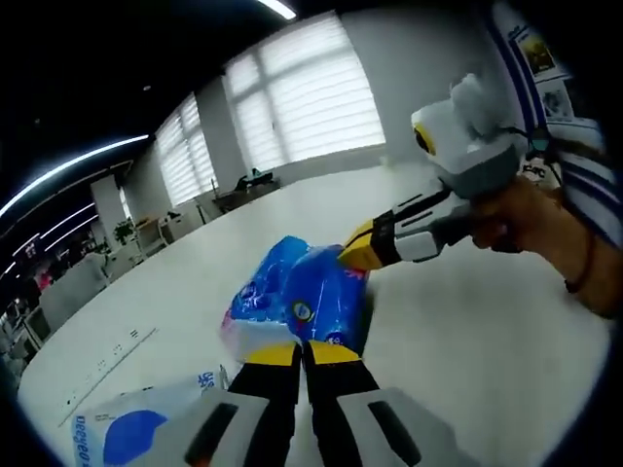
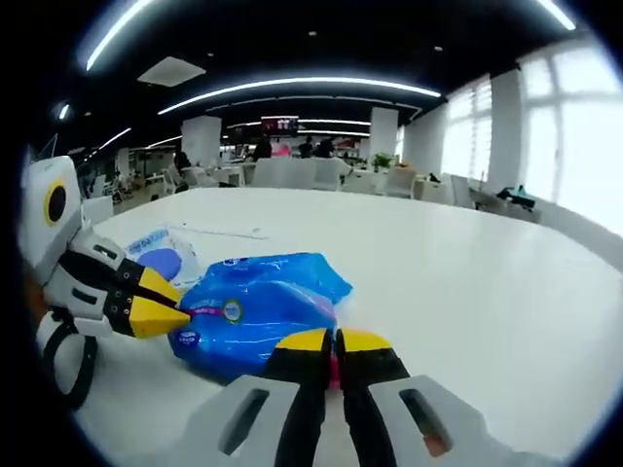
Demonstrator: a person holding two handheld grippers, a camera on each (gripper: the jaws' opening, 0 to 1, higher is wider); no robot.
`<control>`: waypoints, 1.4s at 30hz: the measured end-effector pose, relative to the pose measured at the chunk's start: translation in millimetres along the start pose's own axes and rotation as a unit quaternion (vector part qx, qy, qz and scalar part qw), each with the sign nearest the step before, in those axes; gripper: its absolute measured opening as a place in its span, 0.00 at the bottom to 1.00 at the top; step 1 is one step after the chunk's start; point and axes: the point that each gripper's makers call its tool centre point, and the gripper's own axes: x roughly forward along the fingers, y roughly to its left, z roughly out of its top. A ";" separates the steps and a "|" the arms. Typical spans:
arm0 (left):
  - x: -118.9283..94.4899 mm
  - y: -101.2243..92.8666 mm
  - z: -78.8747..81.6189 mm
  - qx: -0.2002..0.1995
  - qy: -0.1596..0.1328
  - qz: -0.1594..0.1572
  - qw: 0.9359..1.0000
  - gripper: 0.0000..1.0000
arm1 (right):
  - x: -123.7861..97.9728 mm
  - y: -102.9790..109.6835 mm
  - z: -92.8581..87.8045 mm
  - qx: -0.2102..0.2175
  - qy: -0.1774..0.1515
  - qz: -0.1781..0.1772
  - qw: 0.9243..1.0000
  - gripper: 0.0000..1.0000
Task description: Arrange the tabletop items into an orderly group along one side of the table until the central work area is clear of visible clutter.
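A blue plastic packet (image 1: 310,297) lies on the white table (image 1: 467,331), and both grippers are on it. In the left gripper view my left gripper (image 1: 302,354) is shut, its yellow tips pinching the packet's near edge. My right gripper (image 1: 358,251) comes in from the right and is shut on the packet's far corner, with a hand (image 1: 521,219) holding it. In the right gripper view the blue packet (image 2: 255,311) sits just ahead of my right gripper (image 2: 336,342), a pink strip of its edge caught between the jaws. The left gripper (image 2: 167,309) grips the packet's left end.
A second packet, white with blue print (image 1: 122,433), lies on the table beside the blue one, and it is also seen beyond the blue packet (image 2: 161,255). A ruler-like strip (image 1: 107,365) lies farther left. Desks and chairs (image 2: 292,173) stand past the table's far edge.
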 end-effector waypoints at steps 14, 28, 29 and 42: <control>-2.8 -2.1 -3.4 -0.007 0.017 -0.017 1.000 0.13 | 0.8 -2.7 -10.1 -0.017 0.014 -0.012 1.000 0.15; -11.7 9.1 -7.5 -0.014 0.038 -0.023 0.999 0.30 | -7.7 -7.0 0.6 0.009 -0.016 -0.004 1.000 0.29; -11.9 9.2 -6.9 -0.012 0.038 -0.023 0.999 0.31 | -7.4 -7.7 0.1 0.011 -0.015 -0.004 1.000 0.29; -32.5 18.1 7.5 -0.019 0.031 -0.030 0.999 0.38 | -7.0 -21.0 -8.6 0.015 -0.007 -0.020 1.000 0.44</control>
